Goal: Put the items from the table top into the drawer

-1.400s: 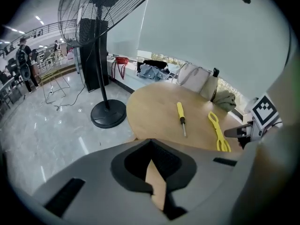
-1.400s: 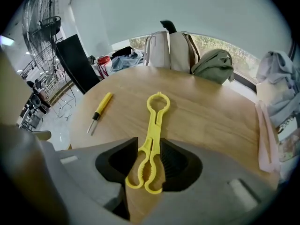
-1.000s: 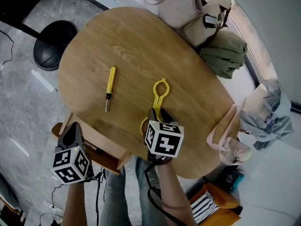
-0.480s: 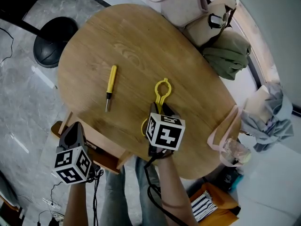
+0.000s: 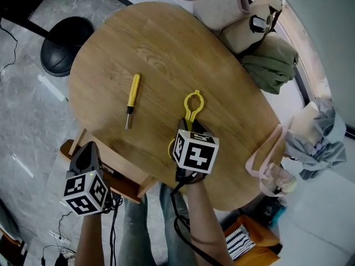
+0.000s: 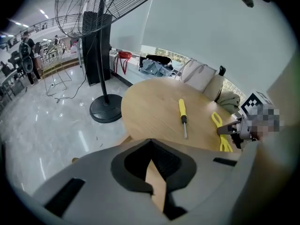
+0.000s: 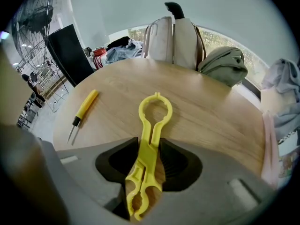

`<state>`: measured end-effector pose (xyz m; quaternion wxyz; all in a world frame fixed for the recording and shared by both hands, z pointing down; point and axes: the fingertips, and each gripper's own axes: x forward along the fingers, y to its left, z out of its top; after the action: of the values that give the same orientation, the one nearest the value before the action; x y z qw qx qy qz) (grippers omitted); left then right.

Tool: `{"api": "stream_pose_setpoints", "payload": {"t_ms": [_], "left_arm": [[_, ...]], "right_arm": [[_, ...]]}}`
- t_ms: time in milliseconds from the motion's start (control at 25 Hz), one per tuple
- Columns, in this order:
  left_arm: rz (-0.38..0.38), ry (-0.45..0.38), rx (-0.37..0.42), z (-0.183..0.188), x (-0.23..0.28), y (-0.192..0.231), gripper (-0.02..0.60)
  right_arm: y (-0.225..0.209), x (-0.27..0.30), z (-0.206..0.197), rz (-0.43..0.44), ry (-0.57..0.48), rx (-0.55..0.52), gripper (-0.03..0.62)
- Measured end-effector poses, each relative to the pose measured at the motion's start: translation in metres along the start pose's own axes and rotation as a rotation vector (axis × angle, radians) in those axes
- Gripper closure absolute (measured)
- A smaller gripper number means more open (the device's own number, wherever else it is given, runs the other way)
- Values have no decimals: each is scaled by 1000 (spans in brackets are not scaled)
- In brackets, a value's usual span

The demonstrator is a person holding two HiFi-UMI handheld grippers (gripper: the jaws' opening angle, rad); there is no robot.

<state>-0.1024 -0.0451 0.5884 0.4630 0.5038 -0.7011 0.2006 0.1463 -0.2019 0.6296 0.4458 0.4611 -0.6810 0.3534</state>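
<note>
A yellow bottle opener [image 5: 192,105] [image 7: 153,121] lies on the oval wooden table [image 5: 166,49], its ring end pointing away from me. My right gripper [image 5: 186,133] [image 7: 151,156] stands over its handle, and both pads press against its sides. To its left on the table lies a yellow-handled screwdriver [image 5: 132,96] [image 7: 84,108] [image 6: 182,114]. My left gripper [image 5: 86,151] [image 6: 151,172] is at the table's near left edge, its pads closed on the wooden front edge of the pulled-out drawer [image 5: 119,173].
Bags [image 5: 213,4] and a green cloth bundle [image 5: 272,62] sit at the table's far right. A pink strap-like item [image 5: 260,148] hangs off the right edge. A fan's black base [image 5: 64,43] stands on the floor at the left. My legs are below the drawer.
</note>
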Motion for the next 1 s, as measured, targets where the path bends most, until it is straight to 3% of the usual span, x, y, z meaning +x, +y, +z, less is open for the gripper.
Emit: {"api": "stream_pose_setpoints", "payload": {"t_ms": [1000], "left_arm": [[24, -30, -48, -24, -24, 7, 586]], "right_arm": [[0, -18, -7, 14, -15, -42, 476]]}}
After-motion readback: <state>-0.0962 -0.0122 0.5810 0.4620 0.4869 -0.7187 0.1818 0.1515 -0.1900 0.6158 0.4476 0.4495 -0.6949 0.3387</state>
